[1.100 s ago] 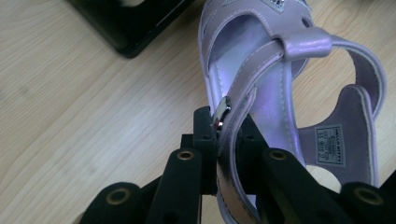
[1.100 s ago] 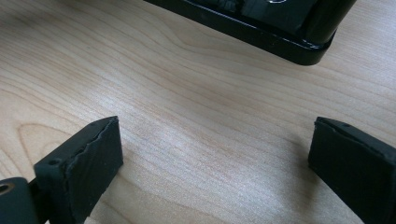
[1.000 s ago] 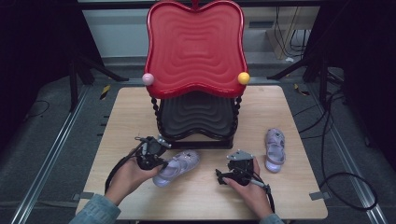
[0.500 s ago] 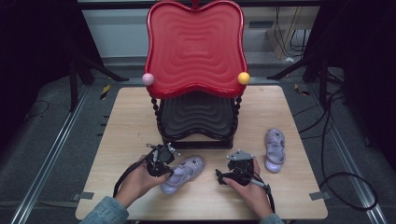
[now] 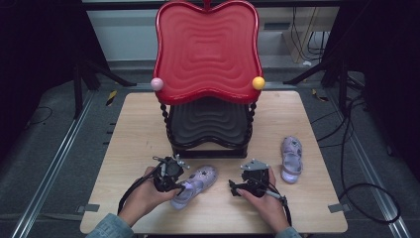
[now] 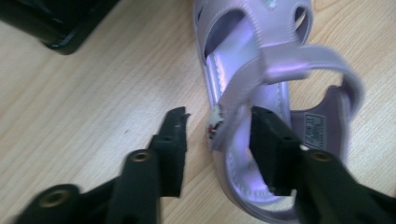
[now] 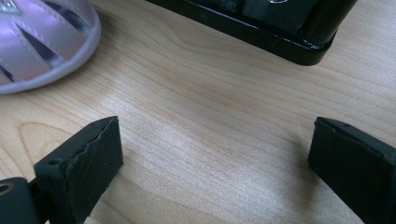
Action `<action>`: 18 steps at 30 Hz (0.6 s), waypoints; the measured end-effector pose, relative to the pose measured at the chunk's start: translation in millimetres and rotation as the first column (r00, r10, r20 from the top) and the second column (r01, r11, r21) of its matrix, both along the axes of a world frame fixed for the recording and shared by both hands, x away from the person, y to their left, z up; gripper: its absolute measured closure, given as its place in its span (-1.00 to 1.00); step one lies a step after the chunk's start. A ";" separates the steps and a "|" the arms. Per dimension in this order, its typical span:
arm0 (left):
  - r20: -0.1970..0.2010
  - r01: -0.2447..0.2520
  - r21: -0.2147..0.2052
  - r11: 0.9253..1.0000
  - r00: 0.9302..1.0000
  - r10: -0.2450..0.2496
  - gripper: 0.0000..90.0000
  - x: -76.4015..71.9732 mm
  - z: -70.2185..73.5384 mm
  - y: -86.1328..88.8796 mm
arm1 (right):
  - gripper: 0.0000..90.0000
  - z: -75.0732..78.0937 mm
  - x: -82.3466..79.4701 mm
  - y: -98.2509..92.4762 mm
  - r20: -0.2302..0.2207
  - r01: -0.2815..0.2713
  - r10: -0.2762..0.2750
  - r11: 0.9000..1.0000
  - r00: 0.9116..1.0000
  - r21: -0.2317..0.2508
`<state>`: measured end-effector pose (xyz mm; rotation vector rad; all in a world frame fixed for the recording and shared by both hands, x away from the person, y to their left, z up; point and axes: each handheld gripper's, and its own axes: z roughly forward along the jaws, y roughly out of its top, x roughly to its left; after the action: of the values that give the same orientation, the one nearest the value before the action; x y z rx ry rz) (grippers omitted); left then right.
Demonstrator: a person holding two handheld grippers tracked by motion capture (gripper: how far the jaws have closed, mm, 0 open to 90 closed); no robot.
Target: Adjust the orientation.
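On the wooden table (image 5: 129, 129), at its far middle, stands a two-tier rack (image 5: 208, 89) with a red upper tray and a black lower one. Near its front lies a lilac sandal (image 5: 195, 179), sole down; a second sandal (image 5: 291, 159) lies well apart to the right. Left gripper (image 6: 217, 128): jaws just opening, parted round the sandal's side strap without pressing it. Right gripper (image 7: 212, 149) stands wide over bare wood
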<state>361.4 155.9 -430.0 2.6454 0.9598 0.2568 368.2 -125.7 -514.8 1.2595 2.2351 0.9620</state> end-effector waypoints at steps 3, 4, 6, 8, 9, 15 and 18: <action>0.021 -0.006 -0.014 1.000 1.000 0.006 -0.01 -5.2 10.1 1.7 | -0.93 0.0 0.0 0.0 0.000 0.000 0.000 1.000 1.000 0.000; 0.038 -0.010 -0.022 1.000 0.999 0.011 -0.05 -8.7 18.1 2.6 | -0.93 0.0 -0.1 0.0 0.000 0.001 -0.001 1.000 1.000 0.000; 0.043 -0.011 -0.030 0.999 0.999 0.012 -0.06 -9.9 20.7 2.9 | -0.93 0.0 -0.1 0.0 0.000 0.001 -0.001 1.000 1.000 0.000; 0.048 -0.004 -0.052 0.999 0.999 0.007 -0.13 -14.8 32.4 3.4 | -0.93 0.0 -0.1 0.0 0.000 0.001 -0.001 1.000 1.000 -0.001; 0.048 -0.004 -0.052 0.999 0.999 0.007 -0.14 -14.8 32.4 3.4 | -0.93 -0.1 -0.1 0.0 0.001 0.001 -0.001 1.000 1.000 -0.001; 0.029 0.021 -0.063 0.998 0.999 -0.020 -0.03 -24.2 44.1 -0.6 | -0.93 -0.1 -0.1 0.0 0.000 0.001 -0.001 1.000 1.000 -0.001; 0.020 0.045 -0.071 0.996 0.999 -0.044 0.06 -29.1 48.3 -5.9 | -0.93 0.0 -0.2 -0.3 0.000 -0.001 0.001 1.000 1.000 -0.003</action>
<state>332.3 150.0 -381.8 2.5916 0.8868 0.2317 368.0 -126.0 -514.9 1.2578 2.2362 0.9588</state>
